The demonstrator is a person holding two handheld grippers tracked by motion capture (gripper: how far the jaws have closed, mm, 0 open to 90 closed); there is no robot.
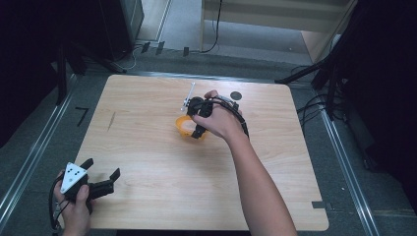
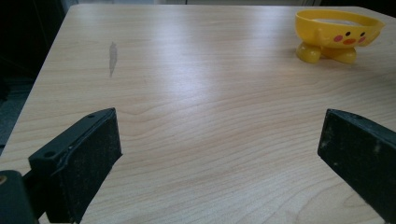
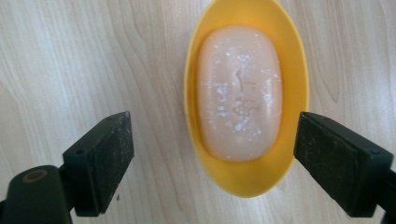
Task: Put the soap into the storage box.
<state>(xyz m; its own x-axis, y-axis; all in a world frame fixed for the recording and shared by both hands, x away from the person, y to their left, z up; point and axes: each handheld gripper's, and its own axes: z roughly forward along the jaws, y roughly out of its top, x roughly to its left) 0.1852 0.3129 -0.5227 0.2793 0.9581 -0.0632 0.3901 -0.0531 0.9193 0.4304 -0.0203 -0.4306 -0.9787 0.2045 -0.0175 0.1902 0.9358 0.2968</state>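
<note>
**Soap lies in the duck dish, both grippers open**

Over the yellow soap dish [image 3: 246, 177], near the middle of the wooden table [image 1: 147, 147], the right gripper [image 1: 199, 120] hangs pointing down, its jaws spread wide with nothing pressed between them. Inside the dish lies the pale pink soap bar [image 3: 239, 91], free of both pads. From the high view the right hand [image 1: 221, 120] and gripper cover most of the dish. Just beyond the dish lies a slim silver tool [image 1: 188, 97], and a small dark disc [image 1: 236, 95] sits to its right. Well apart from the dish, at the table's near left corner, the left gripper [image 1: 101, 179] is held open and empty. A dark streak [image 2: 112, 57] marks the wood left of the dish.
</note>
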